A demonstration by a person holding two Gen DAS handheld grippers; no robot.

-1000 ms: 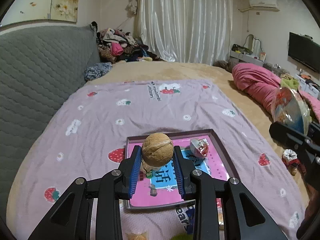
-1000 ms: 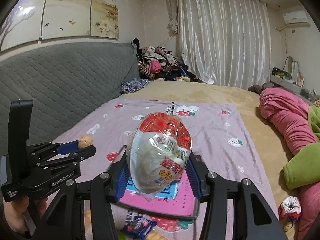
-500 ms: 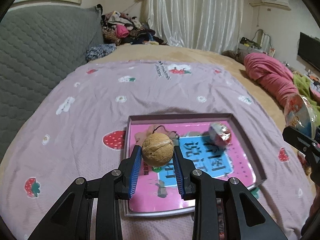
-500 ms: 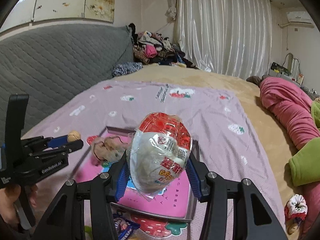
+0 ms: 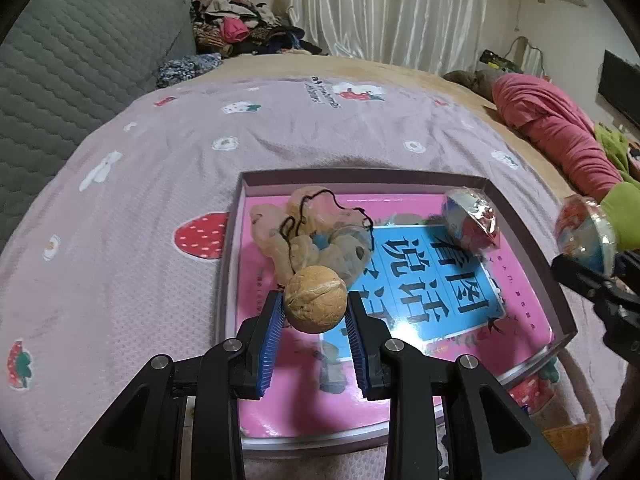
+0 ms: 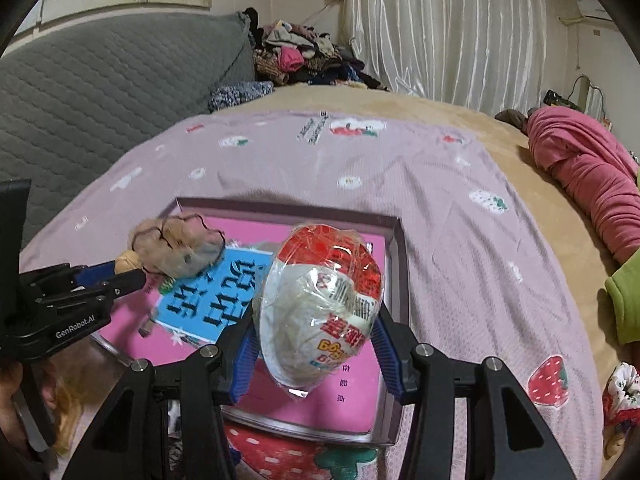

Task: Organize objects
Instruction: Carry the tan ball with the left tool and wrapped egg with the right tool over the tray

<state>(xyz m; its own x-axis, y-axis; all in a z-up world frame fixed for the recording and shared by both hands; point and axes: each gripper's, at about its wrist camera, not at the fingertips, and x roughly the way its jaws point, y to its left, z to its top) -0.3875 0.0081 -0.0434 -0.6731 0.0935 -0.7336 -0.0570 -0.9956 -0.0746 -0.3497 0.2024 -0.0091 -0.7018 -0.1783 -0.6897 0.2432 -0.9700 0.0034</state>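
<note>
- Both grippers have come down closer to the tray (image 5: 532, 248) since a second ago, so the tray looks bigger now.
- The left gripper (image 5: 315, 312) has its jaws partly closed, clamped on a round brown walnut (image 5: 315, 299). The blue pads (image 5: 269, 340) press on both sides of it.
- The walnut hangs over the near left part of the tray, just in front of a soft beige bag (image 5: 316, 232) with a black string.
- The right gripper (image 6: 316, 340) has its jaws squeezing a red and white wrapped egg (image 6: 320, 308), held over the tray's right side.
- Another wrapped egg (image 5: 472, 220) lies in the tray's far right corner.
- The tray sits on a purple strawberry blanket (image 5: 160, 184).
</note>
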